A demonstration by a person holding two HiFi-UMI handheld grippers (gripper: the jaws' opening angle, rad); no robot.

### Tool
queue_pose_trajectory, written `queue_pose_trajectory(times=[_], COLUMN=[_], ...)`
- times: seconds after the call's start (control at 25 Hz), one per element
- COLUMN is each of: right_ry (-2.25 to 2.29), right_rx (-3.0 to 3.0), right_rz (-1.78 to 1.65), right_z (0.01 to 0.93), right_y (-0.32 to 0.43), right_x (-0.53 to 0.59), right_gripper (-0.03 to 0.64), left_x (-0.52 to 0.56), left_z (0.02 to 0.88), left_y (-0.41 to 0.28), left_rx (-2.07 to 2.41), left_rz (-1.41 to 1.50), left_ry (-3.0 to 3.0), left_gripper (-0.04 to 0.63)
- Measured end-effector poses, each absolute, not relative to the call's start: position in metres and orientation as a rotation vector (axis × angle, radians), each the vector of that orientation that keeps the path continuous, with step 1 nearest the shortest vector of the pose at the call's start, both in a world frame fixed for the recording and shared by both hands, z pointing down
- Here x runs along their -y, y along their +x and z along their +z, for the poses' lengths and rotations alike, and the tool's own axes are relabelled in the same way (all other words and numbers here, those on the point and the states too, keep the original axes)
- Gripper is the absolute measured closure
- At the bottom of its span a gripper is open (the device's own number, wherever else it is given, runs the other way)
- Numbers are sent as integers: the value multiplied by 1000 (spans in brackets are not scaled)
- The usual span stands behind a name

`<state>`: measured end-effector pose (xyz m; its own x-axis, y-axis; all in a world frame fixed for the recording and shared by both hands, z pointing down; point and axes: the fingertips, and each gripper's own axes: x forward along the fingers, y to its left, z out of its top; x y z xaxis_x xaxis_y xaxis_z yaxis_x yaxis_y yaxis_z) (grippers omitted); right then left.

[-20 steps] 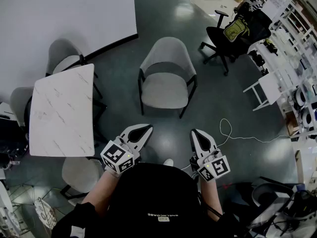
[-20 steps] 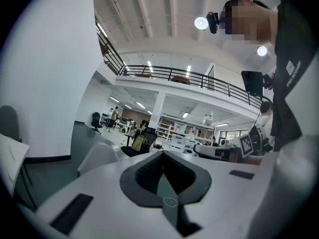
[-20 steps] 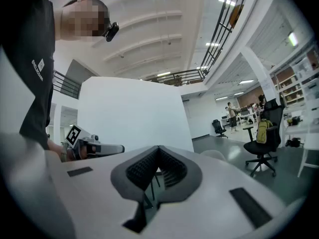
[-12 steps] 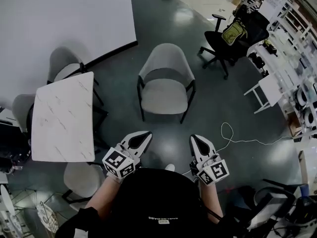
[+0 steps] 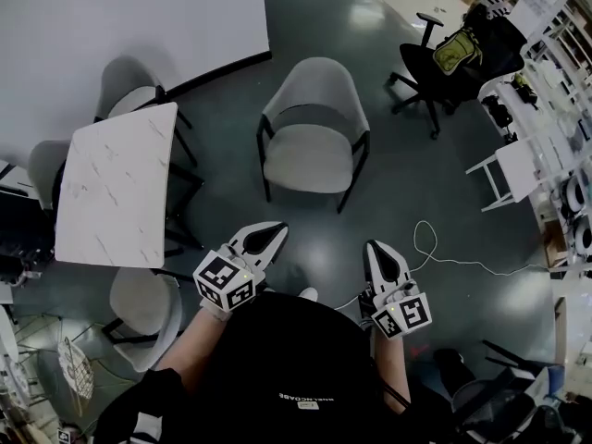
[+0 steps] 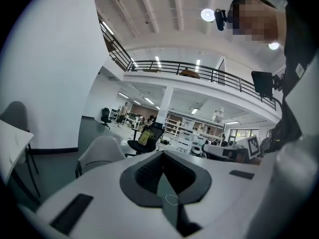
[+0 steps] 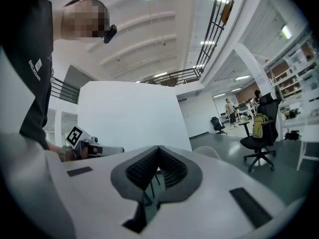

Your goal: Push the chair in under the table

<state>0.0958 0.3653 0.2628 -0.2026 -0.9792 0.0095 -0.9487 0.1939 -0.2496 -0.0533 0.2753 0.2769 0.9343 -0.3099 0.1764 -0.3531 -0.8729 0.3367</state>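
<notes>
A grey shell chair (image 5: 313, 128) stands out on the dark floor, apart from the white marble-top table (image 5: 117, 185) at the left. In the left gripper view the same chair (image 6: 99, 151) shows low at the left. My left gripper (image 5: 268, 239) and right gripper (image 5: 379, 252) are held in front of my body, well short of the chair. Both are shut with nothing between the jaws. Their tips point toward the chair and touch nothing.
More grey chairs sit at the table: one behind it (image 5: 125, 86), one at its left (image 5: 42, 169), one at its near end (image 5: 143, 308). A black office chair (image 5: 453, 58) with a yellow-green bag stands at the back right. A white cable (image 5: 435, 248) lies on the floor; shelving (image 5: 546, 137) lines the right.
The view has shifted a little: chair and table sit slightly higher and further right in the picture. Both grippers stay shut and hold their place in front of my body.
</notes>
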Motion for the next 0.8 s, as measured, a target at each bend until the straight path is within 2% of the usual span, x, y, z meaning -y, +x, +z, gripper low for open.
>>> queue_pose_trajectory(times=[0.4,0.8], right_ry=[-1826,-1842], right_rx=[-2294,-2266], right_rz=[-396,-461], right_z=[284,302], right_y=[157,192], right_x=[-383,-351], right_gripper=[606,606], left_x=[-293,-250], left_z=[288,307], left_y=[-8,27], left_rx=[563,568], left_rz=[249,267], left_ry=[2704,2666], left_gripper=[589,589])
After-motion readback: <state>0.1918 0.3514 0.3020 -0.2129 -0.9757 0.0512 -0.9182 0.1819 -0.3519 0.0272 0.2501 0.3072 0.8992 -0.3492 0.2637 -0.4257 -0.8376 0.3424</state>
